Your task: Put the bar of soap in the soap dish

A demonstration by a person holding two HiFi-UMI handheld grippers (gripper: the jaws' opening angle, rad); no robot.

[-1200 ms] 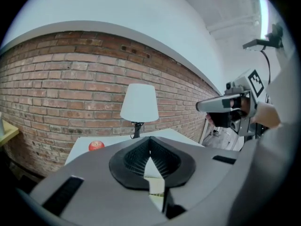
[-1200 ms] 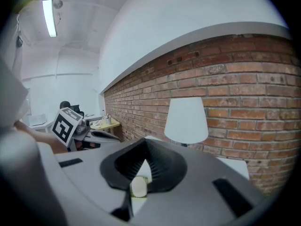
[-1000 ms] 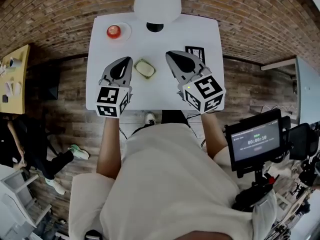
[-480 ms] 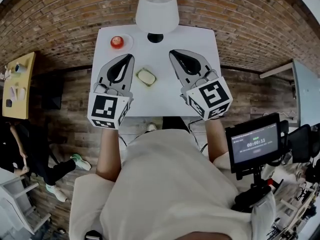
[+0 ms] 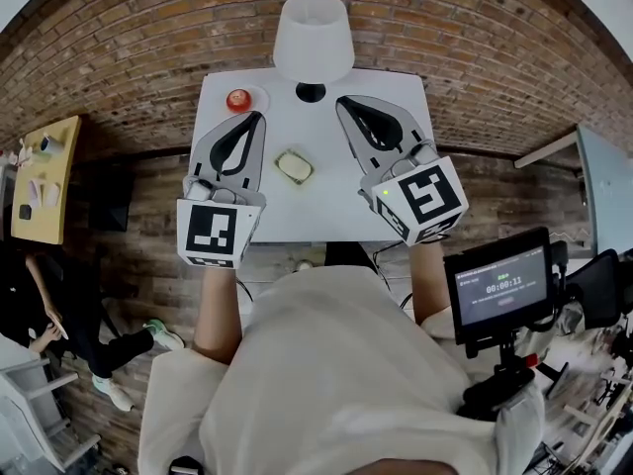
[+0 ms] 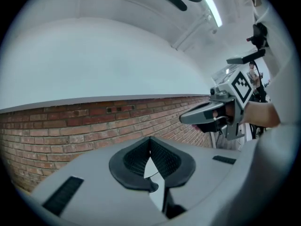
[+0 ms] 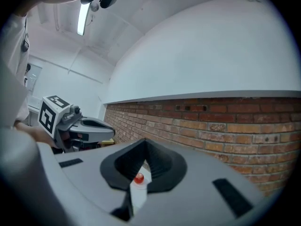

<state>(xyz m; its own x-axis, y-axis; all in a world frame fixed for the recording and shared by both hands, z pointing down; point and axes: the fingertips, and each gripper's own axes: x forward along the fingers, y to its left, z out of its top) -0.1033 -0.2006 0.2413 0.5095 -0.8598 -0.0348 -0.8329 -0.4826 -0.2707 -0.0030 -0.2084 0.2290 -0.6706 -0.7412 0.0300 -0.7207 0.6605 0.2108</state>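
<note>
In the head view a small white table [image 5: 326, 206] carries a pale rectangular soap dish [image 5: 295, 166] near its middle and a round red piece on a white saucer [image 5: 238, 99] at the far left corner. Whether the dish holds anything I cannot tell. My left gripper [image 5: 258, 118] hovers left of the dish, shut and empty. On the other side my right gripper [image 5: 342, 102] is held up, also shut with nothing in it. Both point level at the brick wall. Under the right gripper's [image 7: 144, 142] meeting tips the red piece [image 7: 139, 178] shows. The left gripper [image 6: 150, 139] faces only wall.
A lamp with a white shade [image 5: 314, 34] stands at the table's far edge between the grippers. The floor around is brick [image 5: 495, 97]. A monitor on a stand [image 5: 499, 285] is at my right, a yellow table [image 5: 45, 181] and a person's legs [image 5: 69, 334] at my left.
Both grippers have risen toward my head and look larger, still shut. The table has slid lower in the head view. A black marker card by the right gripper is now hidden.
</note>
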